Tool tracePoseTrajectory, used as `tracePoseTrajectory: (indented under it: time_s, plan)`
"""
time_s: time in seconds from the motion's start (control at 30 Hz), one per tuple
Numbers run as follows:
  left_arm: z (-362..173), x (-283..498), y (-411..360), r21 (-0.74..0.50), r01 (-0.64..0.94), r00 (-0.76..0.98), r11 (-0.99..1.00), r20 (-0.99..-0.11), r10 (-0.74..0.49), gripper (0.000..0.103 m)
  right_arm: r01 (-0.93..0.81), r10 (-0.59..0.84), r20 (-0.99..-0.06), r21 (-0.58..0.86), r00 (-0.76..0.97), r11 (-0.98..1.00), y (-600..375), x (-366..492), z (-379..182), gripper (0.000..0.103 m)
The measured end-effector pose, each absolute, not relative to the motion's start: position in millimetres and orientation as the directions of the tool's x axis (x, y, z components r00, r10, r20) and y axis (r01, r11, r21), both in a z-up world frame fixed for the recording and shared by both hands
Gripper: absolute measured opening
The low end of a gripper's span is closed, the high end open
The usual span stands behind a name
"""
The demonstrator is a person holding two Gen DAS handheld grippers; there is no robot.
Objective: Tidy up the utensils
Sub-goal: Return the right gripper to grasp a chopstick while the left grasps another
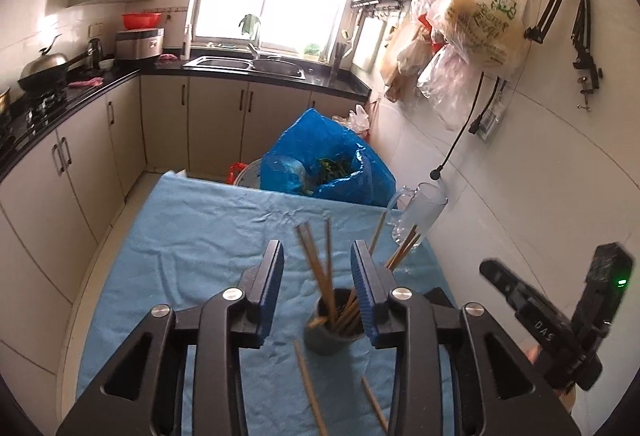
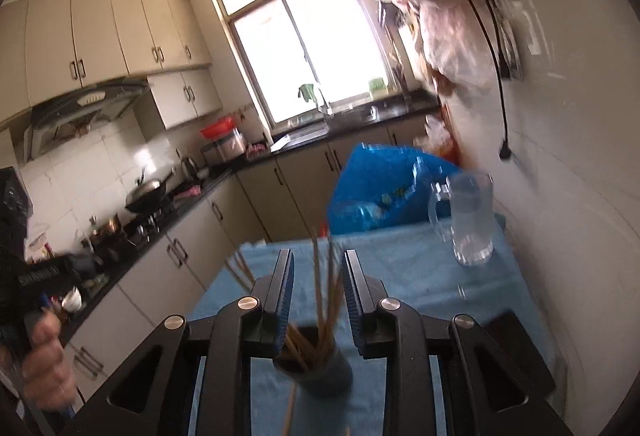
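Note:
A dark round holder [image 1: 334, 332] full of wooden chopsticks [image 1: 320, 268] stands on the blue cloth [image 1: 200, 236]. My left gripper [image 1: 317, 256] is open above and just behind it, empty. Two loose chopsticks [image 1: 310, 392] lie on the cloth below the holder. A clear glass mug [image 1: 416, 220] at the far right holds a few more chopsticks. In the right wrist view, my right gripper [image 2: 318, 268] is open over the same holder [image 2: 316, 360], its chopsticks [image 2: 324, 288] rising between the jaws, not gripped. The mug [image 2: 470, 216] stands at the far right.
A blue plastic bag [image 1: 328, 160] of greens sits past the table's far edge. A white tiled wall [image 1: 520, 176] with hanging bags and a dangling cable runs close on the right. Kitchen counters, stove and sink lie to the left and behind.

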State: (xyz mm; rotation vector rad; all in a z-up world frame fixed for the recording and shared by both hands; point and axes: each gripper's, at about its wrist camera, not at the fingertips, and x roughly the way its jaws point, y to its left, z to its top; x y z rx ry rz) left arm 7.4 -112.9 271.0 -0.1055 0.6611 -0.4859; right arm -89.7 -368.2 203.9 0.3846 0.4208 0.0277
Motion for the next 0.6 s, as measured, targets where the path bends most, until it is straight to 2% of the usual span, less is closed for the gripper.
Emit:
tracePoseTrajectory:
  time_s: [0.17,0.33,0.43,0.6]
  plan:
    - [224,-15,-76,-0.248,0.362,0.651,0.899,-0.623,-0.434,0.037,0.053,0.187,-0.584,0.369,0.790,0.928,-359,-96,136,0.027]
    - [143,-14,-62,-0.240,0.308,0.535,0.921,-0.757,-0.376,0.037,0.075,0.251,-0.748,0.371,0.614,0.926,-344,-86,55,0.027]
    - [97,-10,-63,-0.252,0.283,0.436,0.926,-0.826,-0.357,0.037,0.088,0.267,-0.795,0.371,0.545,0.925,-335,-79,27,0.027]
    - [69,-9,-69,-0.244,0.289,0.389,0.926,-0.854,-0.346,0.037,0.072,0.209,-0.848,0.278,0.487,0.958,-320,-70,9,0.027]
